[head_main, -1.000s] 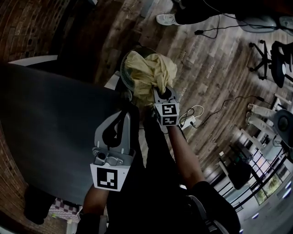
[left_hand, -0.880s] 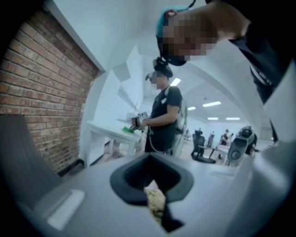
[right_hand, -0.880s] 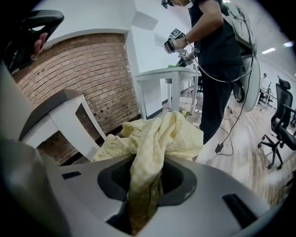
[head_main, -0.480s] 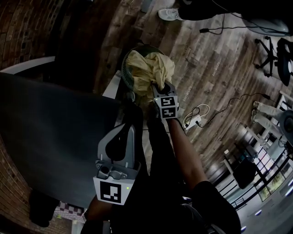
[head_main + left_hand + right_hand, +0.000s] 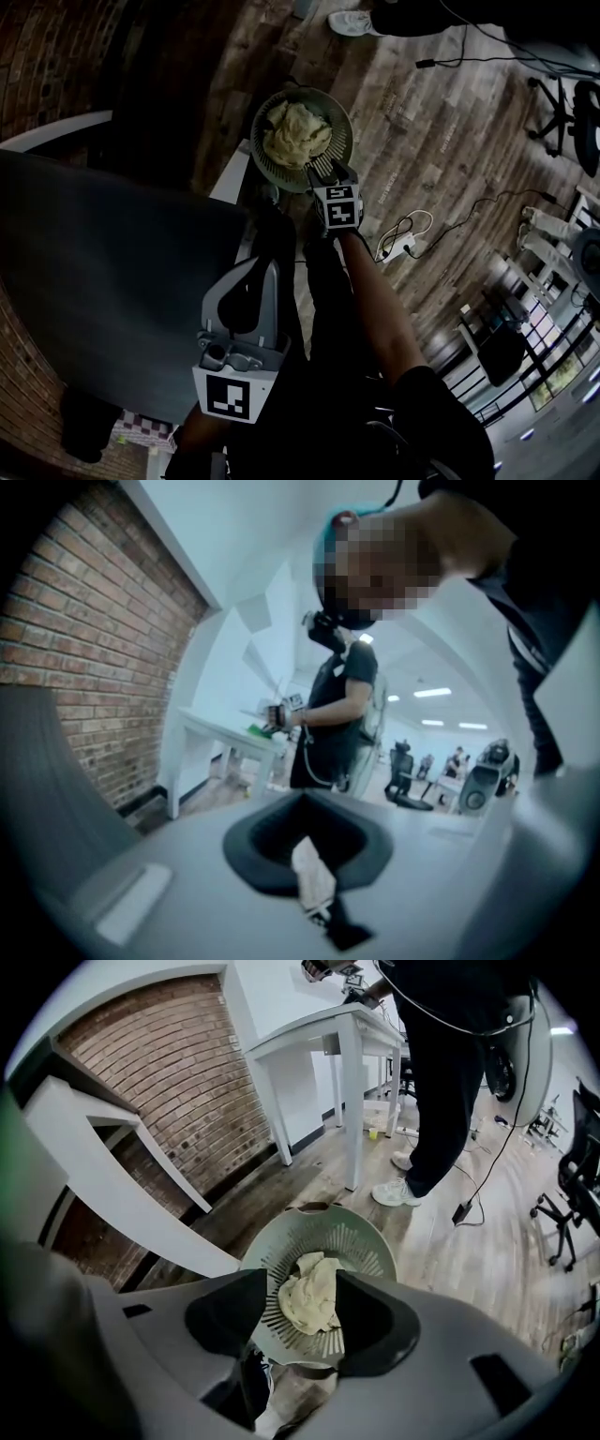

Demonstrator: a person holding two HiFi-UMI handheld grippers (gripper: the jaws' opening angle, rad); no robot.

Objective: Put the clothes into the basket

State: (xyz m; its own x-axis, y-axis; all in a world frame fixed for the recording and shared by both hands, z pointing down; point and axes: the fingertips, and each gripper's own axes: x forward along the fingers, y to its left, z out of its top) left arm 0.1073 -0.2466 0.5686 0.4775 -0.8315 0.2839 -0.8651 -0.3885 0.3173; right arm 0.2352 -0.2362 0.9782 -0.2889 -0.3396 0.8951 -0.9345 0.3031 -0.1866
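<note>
Down on the wood-plank floor (image 5: 441,112), just off the dark counter's (image 5: 112,253) far corner, sits one round green basket (image 5: 343,122), with a brick wall (image 5: 178,1063) and a white table (image 5: 337,1026) beyond. One yellow cloth (image 5: 295,134) lies bunched inside the basket. Two tools: the right tool (image 5: 302,1286) hangs over the basket, jaws just opening, apart, gripping nothing. The left tool (image 5: 261,267) is over the counter, jaws together.

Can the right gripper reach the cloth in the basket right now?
Probably yes. The right gripper hangs over the basket, its jaws have just been opening with nothing gripped, and the cloth lies uncovered inside.
</note>
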